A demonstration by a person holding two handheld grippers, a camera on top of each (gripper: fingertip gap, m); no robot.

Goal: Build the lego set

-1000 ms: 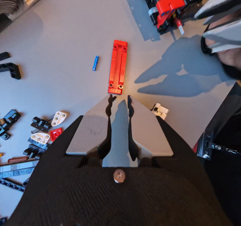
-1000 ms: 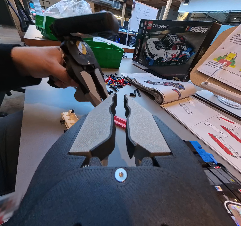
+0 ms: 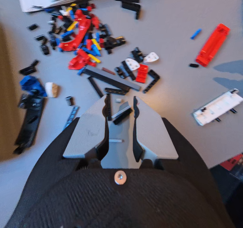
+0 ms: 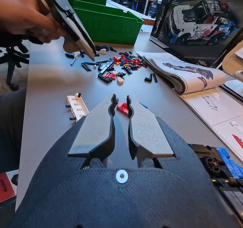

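**A:** Movement first: a second ago the left gripper (image 3: pixel 120 100) hung over the long red ribbed plastic panel (image 3: pixel 212 44). Now that panel sits at the upper right of the left wrist view, and the loose heap of red, blue, yellow and black plastic pieces (image 3: pixel 81 37) fills the upper middle.

**B:** So it has swung over to the parts. Holding anything?

**A:** No. Its jaws stand apart with nothing between them; a small dark grey sloped piece (image 3: pixel 123 111) lies on the grey table (image 3: pixel 177 84) beneath the gap. The view is blurred, so it looks mid-sweep.

**B:** And the other one?

**A:** The right gripper (image 4: pixel 121 97) is parted and empty too, low in the centre of its own view, over the near end of the red panel. The white slotted plastic panel with black pins (image 4: pixel 77 106) lies just left of it. The left gripper shows at upper left, tips down near the heap.

**B:** Meaning?

**A:** Likely a search for the next piece; nothing has been picked yet.
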